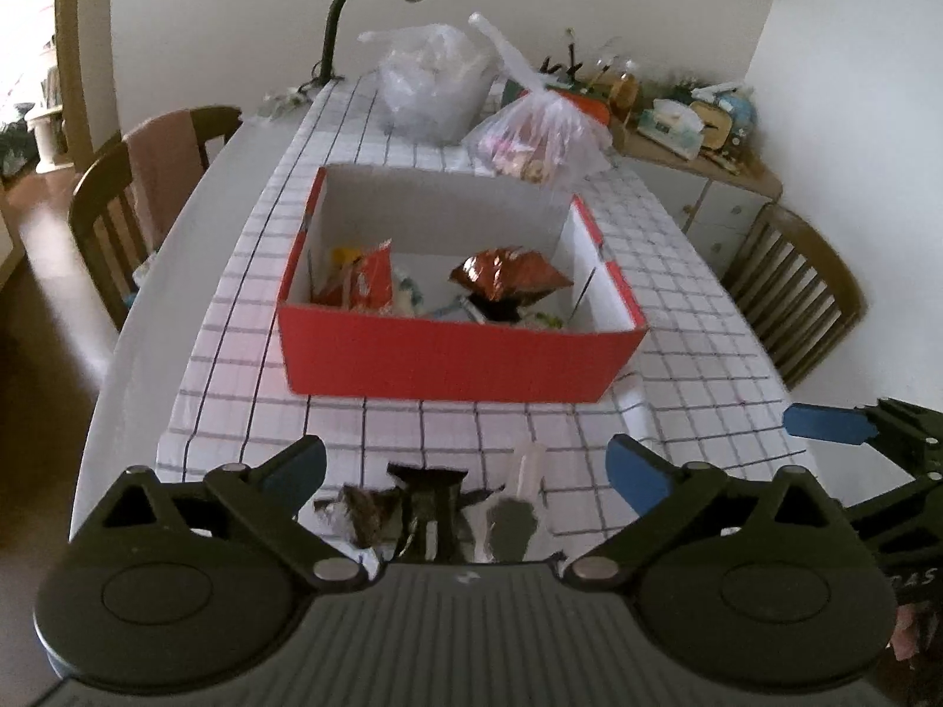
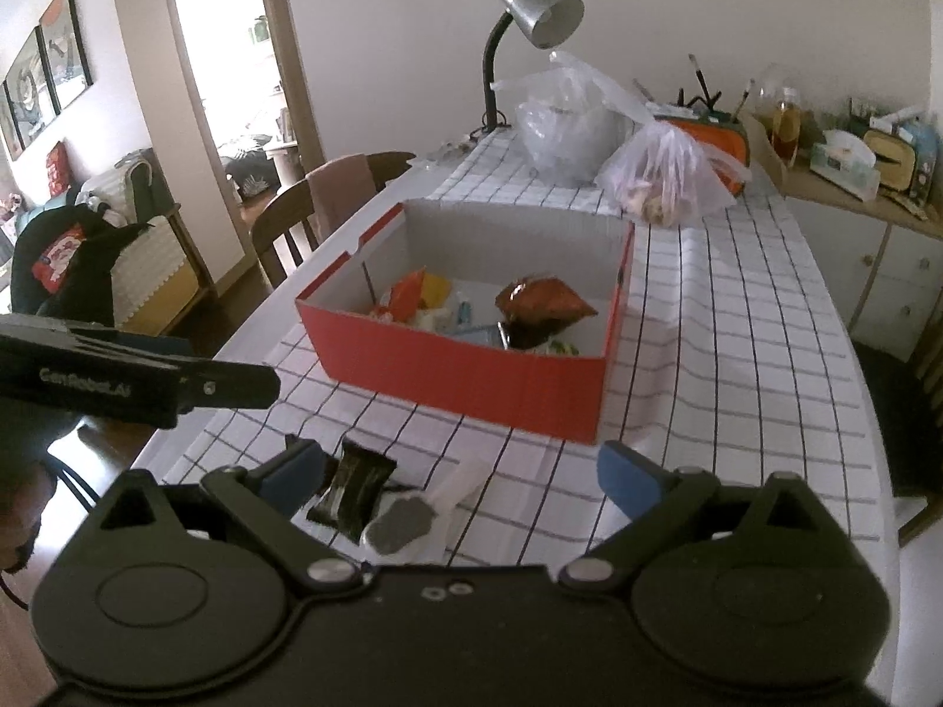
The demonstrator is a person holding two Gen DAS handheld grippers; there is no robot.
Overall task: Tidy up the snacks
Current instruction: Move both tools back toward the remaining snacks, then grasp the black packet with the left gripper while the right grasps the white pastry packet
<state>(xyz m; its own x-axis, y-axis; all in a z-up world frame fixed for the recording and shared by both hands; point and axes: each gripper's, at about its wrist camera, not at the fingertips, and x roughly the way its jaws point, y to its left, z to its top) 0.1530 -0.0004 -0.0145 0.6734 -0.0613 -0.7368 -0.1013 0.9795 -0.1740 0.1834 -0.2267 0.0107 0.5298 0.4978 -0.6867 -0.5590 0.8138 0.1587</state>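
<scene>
The red box (image 1: pixel 460 353) sits mid-counter (image 1: pixel 678 318) on the checked cloth, holding snack packets (image 1: pixel 510 277). More packets (image 2: pixel 353 489) lie loose before it. Left gripper (image 1: pixel 465 465) and right gripper (image 2: pixel 460 471) both released, empty; "CanRobot.AI" shows on the left gripper's side.

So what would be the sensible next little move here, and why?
Probably lower the right gripper onto the dark snack packet and close on it. Its jaws are open and empty, the packet lies loose on the checked cloth, and the red box already holds other snacks.
</scene>
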